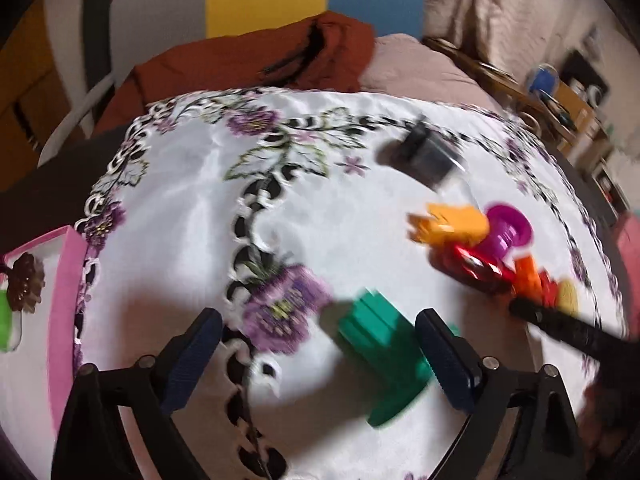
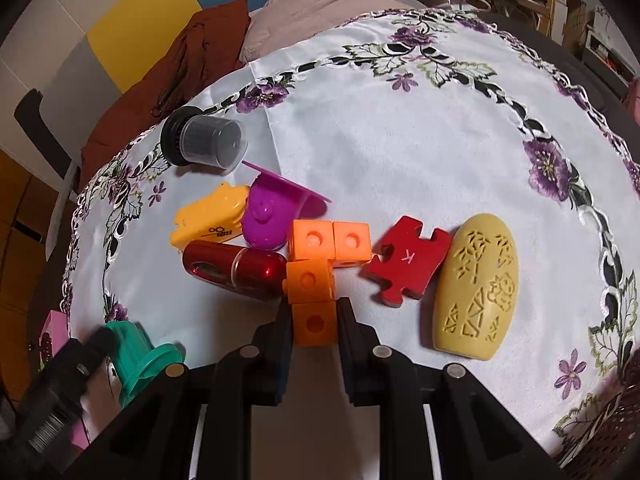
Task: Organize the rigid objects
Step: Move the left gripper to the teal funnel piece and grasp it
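1. The right gripper [image 2: 315,320] clamped the nearest cube of the orange blocks [image 2: 320,256]; hard, light plastic, flat sides giving a sure hold, though the joints looked likely to pivot
2. The left gripper [image 1: 318,344] stood wide open, gripping nothing, the green piece [image 1: 380,344] lying between its jaws: stiff, probably slick, best held across its ribbed body
3. Beyond lay a red tube [image 2: 236,270], puzzle piece [image 2: 408,266] and black-capped jar [image 2: 206,142] on the cloth [image 2: 400,152]

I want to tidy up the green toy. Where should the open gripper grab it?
Grip the green toy across its ribbed stem, not the wide flange. It lies on its side, so bring the left hand-held gripper down from above, one finger on each side.
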A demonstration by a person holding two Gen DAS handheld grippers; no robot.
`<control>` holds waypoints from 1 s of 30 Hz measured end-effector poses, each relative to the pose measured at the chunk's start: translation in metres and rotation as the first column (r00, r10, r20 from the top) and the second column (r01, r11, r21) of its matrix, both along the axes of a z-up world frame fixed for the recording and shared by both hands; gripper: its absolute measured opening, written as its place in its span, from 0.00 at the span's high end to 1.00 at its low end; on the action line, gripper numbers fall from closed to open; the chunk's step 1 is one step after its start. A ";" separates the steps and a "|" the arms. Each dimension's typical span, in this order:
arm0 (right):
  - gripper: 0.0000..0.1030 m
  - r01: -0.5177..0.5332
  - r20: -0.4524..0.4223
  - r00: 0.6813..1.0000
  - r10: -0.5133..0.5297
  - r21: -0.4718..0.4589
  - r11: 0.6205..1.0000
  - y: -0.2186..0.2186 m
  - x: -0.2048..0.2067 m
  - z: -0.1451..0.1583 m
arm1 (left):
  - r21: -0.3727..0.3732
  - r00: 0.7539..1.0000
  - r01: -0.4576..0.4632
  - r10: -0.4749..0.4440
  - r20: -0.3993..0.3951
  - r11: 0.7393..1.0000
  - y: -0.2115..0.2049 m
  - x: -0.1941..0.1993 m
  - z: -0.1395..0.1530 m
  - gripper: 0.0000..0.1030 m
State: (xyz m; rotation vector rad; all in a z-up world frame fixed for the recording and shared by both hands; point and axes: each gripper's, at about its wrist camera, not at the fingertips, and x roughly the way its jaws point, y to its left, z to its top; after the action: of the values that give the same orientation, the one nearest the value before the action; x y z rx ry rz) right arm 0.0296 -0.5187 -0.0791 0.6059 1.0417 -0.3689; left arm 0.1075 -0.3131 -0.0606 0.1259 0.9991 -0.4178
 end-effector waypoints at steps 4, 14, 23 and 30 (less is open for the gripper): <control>0.81 0.007 0.003 1.000 -0.007 0.009 1.000 -0.001 -0.001 0.000 | 0.002 0.996 0.055 -0.055 0.073 0.998 -0.002 -0.027 0.001 0.05; 0.81 0.018 0.005 1.000 -0.018 0.017 1.000 -0.002 -0.003 0.000 | 0.014 0.995 0.093 -0.093 0.039 0.996 -0.002 -0.052 -0.019 0.05; 0.81 0.017 0.005 1.000 -0.017 0.016 1.000 -0.002 -0.003 0.000 | -0.044 0.980 0.147 -0.139 0.141 0.988 -0.010 -0.055 0.000 0.04; 0.81 -0.003 -0.001 1.000 0.003 -0.010 1.000 0.003 -0.002 0.001 | 0.010 0.961 0.206 -0.204 0.184 0.978 -0.026 -0.050 -0.008 0.39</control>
State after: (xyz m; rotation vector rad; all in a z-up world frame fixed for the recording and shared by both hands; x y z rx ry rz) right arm 0.0276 -0.5160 -0.0786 0.5953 1.0406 -0.3719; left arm 0.0573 -0.3388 -0.0686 0.2575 0.8040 -0.5896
